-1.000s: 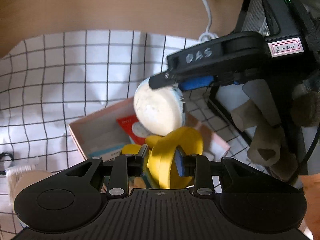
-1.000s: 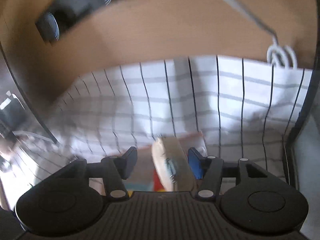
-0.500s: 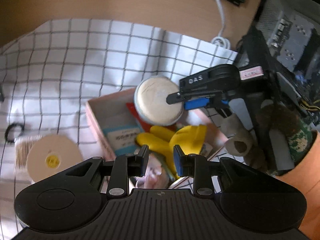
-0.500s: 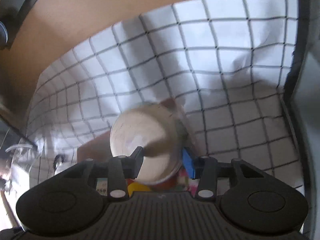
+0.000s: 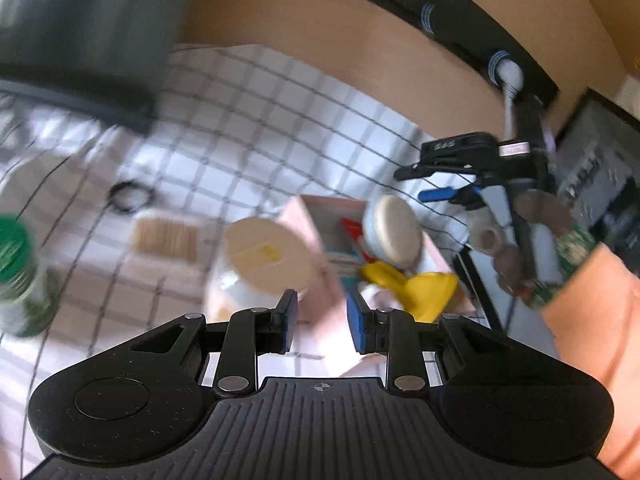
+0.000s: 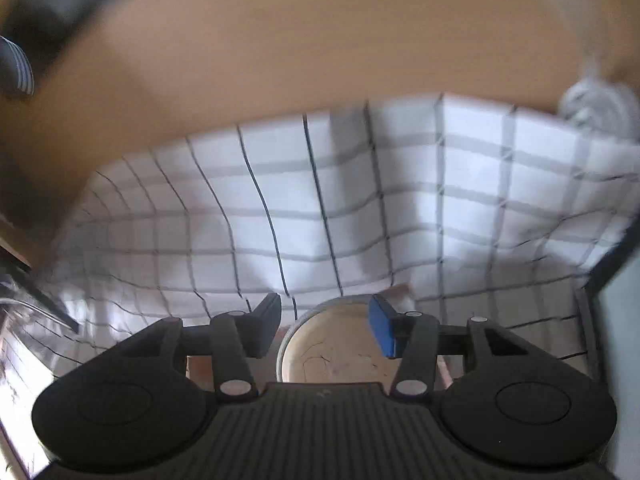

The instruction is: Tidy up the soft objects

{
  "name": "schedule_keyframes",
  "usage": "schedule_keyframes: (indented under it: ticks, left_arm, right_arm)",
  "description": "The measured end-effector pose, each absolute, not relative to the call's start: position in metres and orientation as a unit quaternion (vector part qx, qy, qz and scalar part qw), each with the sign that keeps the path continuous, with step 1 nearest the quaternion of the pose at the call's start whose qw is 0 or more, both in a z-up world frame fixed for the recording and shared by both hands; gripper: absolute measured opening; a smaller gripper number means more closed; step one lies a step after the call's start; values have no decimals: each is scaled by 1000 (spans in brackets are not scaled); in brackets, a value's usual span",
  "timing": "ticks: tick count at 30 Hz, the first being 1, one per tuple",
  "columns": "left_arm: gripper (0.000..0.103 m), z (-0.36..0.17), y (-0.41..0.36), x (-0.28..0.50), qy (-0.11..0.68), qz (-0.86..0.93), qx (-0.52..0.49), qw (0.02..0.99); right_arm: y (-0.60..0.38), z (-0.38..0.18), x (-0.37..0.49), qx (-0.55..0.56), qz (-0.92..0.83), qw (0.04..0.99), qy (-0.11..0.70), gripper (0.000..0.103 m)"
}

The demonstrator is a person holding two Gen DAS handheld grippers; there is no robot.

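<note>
Checked cloth (image 5: 248,120) covers the desk. Puff (image 5: 394,236) and yellow toy (image 5: 420,288) sit in box (image 5: 316,240); far-left items remain. Left tongs (image 5: 322,316) and right tongs (image 6: 324,326) open, empty.

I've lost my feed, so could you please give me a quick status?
Both grippers open, empty. Round puff lying in pink box beside yellow toy. Nothing blocking.

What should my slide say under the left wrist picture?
Open left gripper above a pink box holding a yellow toy.
</note>
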State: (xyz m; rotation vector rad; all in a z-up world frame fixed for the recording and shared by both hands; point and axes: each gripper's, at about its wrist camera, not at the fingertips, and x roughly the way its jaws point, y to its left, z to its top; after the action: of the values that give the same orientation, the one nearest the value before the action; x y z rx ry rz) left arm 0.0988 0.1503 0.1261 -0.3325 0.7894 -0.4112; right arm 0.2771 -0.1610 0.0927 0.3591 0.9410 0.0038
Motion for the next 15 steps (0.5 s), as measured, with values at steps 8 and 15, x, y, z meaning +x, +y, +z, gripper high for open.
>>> schedule_keyframes:
  ticks: [8, 15]
  left_arm:
    - [30, 115, 233, 73, 371, -118, -213, 896]
    - [30, 123, 285, 89, 373, -90, -149, 911]
  right_arm:
    - [-143, 74, 264, 130, -22, 856, 500, 49]
    - [-101, 158, 241, 126, 32, 883, 451, 71]
